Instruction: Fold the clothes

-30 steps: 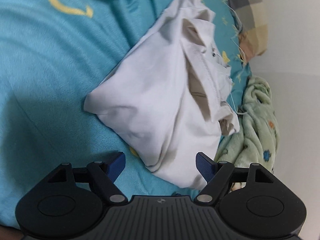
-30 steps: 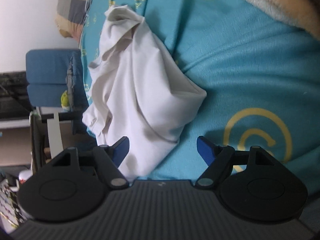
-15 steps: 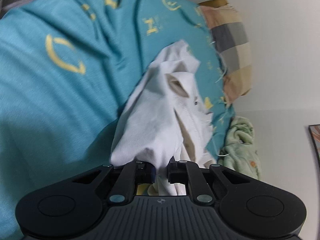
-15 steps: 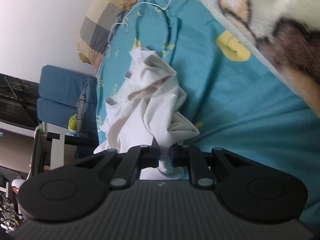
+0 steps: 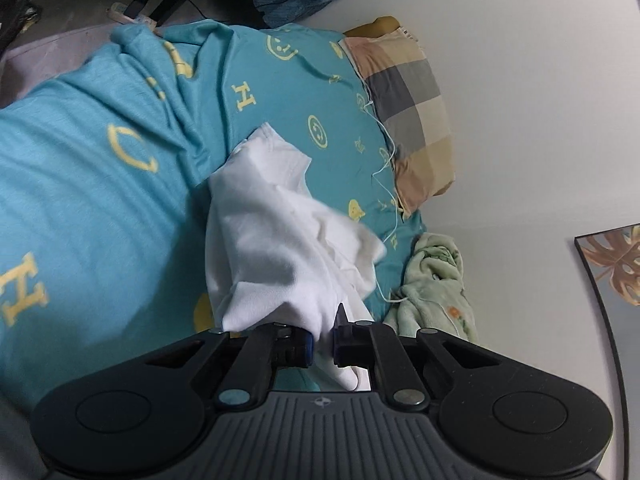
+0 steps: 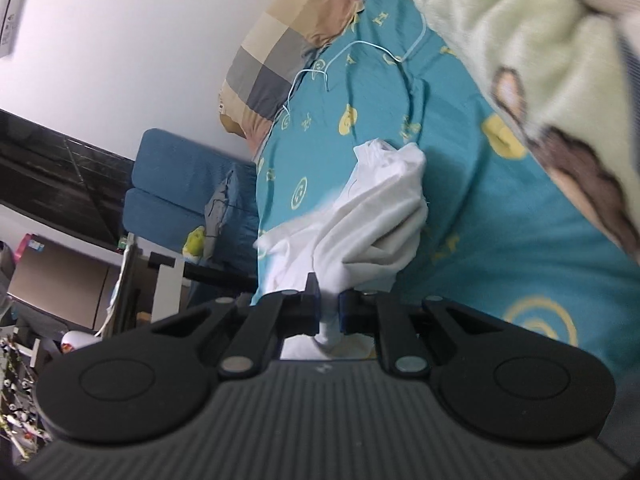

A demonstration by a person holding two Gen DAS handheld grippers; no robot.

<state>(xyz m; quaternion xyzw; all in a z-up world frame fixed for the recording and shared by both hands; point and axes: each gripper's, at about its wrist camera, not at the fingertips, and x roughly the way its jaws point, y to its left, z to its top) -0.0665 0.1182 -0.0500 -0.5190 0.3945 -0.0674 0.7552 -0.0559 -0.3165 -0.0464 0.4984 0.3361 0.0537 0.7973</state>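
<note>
We hold a white shirt [image 5: 280,232] with both claws. Our left claw [image 5: 322,346] is squeezed tight on one bunch of the cloth, and our right claw [image 6: 329,312] is squeezed tight on another bunch. The jaws of both claws have just been closing, with the cloth between them. The shirt hangs crumpled from the claws, and its far end seems to lie on the bed [image 5: 80,200], near the middle of the blue sheet with yellow letters and smiley faces. A checked pillow [image 5: 408,112] sits at the bed's far edge by the white wall. A green fuzzy blanket [image 5: 436,284] lies bunched at the bed's edge near the pillow.
</note>
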